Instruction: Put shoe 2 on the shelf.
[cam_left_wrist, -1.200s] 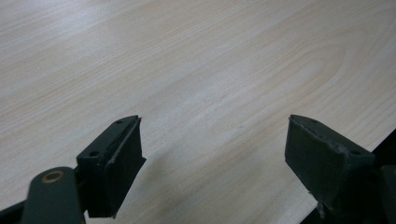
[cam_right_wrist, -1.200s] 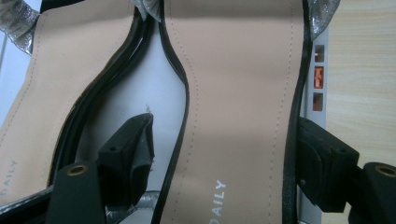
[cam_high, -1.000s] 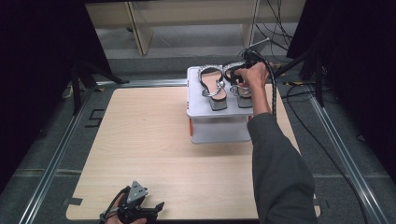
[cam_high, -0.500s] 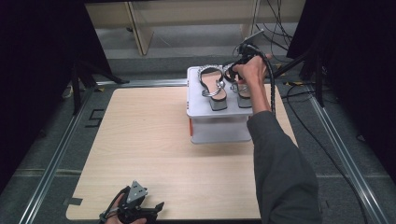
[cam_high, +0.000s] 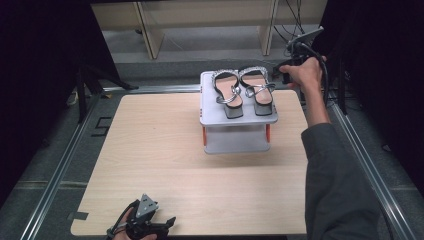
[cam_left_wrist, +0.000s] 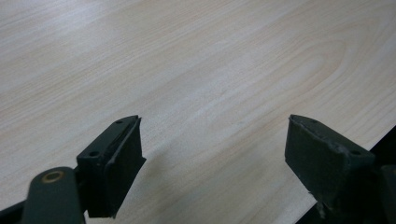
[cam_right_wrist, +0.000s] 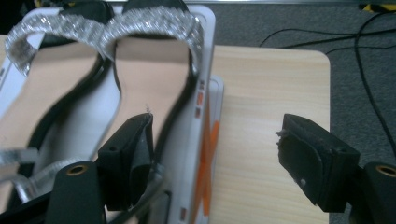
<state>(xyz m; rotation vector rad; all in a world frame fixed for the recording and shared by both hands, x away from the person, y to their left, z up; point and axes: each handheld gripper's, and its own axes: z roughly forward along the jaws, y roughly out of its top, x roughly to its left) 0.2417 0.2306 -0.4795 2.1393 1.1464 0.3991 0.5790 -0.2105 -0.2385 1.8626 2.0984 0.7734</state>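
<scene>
Black-jawed right hand-held gripper (cam_right_wrist: 212, 158) spread beside the sandals (cam_high: 243, 90); left hand-held gripper (cam_left_wrist: 212, 154) spread, low over the table (cam_high: 150, 150).

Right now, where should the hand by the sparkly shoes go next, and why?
Probably a little farther away from the rack. The right gripper is open with nothing in it, and both sandals already sit side by side on the top shelf, so that job looks finished.
</scene>
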